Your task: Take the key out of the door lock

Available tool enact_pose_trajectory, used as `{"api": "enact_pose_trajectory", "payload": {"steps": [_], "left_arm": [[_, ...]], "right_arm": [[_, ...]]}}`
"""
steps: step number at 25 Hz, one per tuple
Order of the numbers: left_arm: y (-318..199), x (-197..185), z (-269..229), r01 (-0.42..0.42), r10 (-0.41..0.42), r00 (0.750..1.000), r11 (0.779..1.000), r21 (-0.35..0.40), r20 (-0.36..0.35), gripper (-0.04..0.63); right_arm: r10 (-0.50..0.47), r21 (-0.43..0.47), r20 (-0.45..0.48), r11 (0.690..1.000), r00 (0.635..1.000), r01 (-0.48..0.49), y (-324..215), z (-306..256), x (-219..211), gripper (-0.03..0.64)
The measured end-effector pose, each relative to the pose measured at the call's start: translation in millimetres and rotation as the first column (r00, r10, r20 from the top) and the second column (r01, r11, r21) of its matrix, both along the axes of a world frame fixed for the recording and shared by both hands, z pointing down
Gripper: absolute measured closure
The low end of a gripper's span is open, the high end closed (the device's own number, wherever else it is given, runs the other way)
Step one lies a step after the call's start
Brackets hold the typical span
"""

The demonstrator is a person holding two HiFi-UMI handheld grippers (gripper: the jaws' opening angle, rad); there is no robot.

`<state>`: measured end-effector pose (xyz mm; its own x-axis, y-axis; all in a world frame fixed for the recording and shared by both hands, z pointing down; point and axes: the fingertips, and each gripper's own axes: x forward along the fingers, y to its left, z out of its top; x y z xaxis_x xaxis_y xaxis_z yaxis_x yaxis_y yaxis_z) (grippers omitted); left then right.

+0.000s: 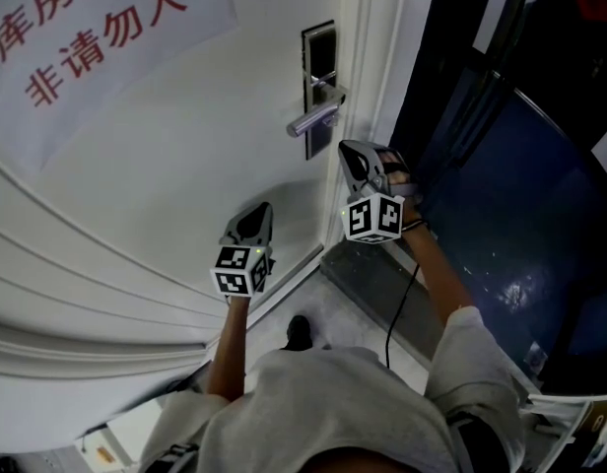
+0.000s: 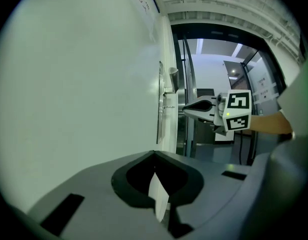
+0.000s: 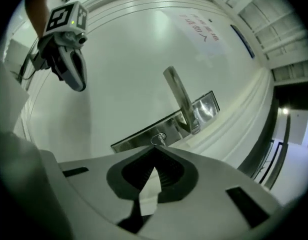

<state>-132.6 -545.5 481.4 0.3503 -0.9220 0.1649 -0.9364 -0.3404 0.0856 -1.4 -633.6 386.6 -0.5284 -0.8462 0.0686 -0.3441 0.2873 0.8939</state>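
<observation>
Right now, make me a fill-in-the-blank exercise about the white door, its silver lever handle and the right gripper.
The right gripper aims at the small metal key with its jaws ____.
The characters printed on the white paper sign are ____.
On the silver lock plate, the key sits ____ the silver lever handle.
Missing words: shut; red; below.

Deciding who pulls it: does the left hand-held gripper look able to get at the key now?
Probably not: the right hand-held gripper, shut, crowds the key, and the left hand-held gripper hangs back from it.
</observation>
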Motion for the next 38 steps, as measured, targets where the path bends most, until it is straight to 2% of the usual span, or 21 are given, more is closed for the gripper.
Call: {"api": "enact_pose_trajectory", "payload": {"steps": [4,10,15,18,19,20,24,30,35,38], "left_arm": [[-1.6,-1.2,0.0,-0.005,0.005,1.0,1.0,0.0,-0.001,0.577],[-4.1,0.2,3.6,-0.01,0.01,1.0,1.0,-0.007,-0.006,0.577],[-4.8,1.5,6.2,-0.018,0.018,1.0,1.0,-0.012,-0.009,0.577],[-5.5,1.5,7.3,-0.019,0.019,1.0,1.0,-0.013,-0.009,0.577],[-5.6,1.8,7.5,-0.02,0.02,1.0,1.0,-0.013,-0.008,0.577],[-5.8,2.1,7.7,-0.021,0.021,1.0,1.0,-0.014,-0.008,0.577],[-5.2,1.5,8.6,-0.02,0.02,1.0,1.0,-0.018,-0.008,0.577],[-4.7,1.9,8.8,-0.028,0.028,1.0,0.999,-0.018,-0.001,0.577],[-4.9,-0.2,10.5,-0.026,0.026,1.0,0.999,-0.022,0.0,0.577],[-4.7,-2.7,13.1,-0.022,0.022,1.0,0.999,-0.03,-0.001,0.577]], "right_arm": [[0.006,0.064,-0.149,0.998,0.989,0.004,-7.7,2.5,-3.9,0.594],[0.047,0.143,-0.293,0.99,0.955,-0.005,-17.1,10.9,-5.0,0.594],[0.064,0.219,-0.385,0.975,0.921,0.024,-17.9,14.6,-6.7,0.592],[0.053,0.215,-0.394,0.976,0.918,0.036,-18.9,15.4,-8.1,0.572],[0.047,0.204,-0.394,0.978,0.918,0.037,-19.9,16.4,-8.4,0.504],[0.043,0.191,-0.395,0.981,0.918,0.036,-21.4,17.6,-8.6,0.466],[0.047,0.18,-0.402,0.983,0.915,0.029,-28.1,19.0,-9.3,0.396],[0.079,0.242,-0.431,0.97,0.899,0.031,-40.4,11.5,-13.7,0.391],[0.082,0.261,-0.438,0.964,0.895,0.039,-50.2,8.3,-21.7,0.394],[0.078,0.268,-0.442,0.962,0.894,0.048,-54.8,8.2,-26.7,0.422]]}}
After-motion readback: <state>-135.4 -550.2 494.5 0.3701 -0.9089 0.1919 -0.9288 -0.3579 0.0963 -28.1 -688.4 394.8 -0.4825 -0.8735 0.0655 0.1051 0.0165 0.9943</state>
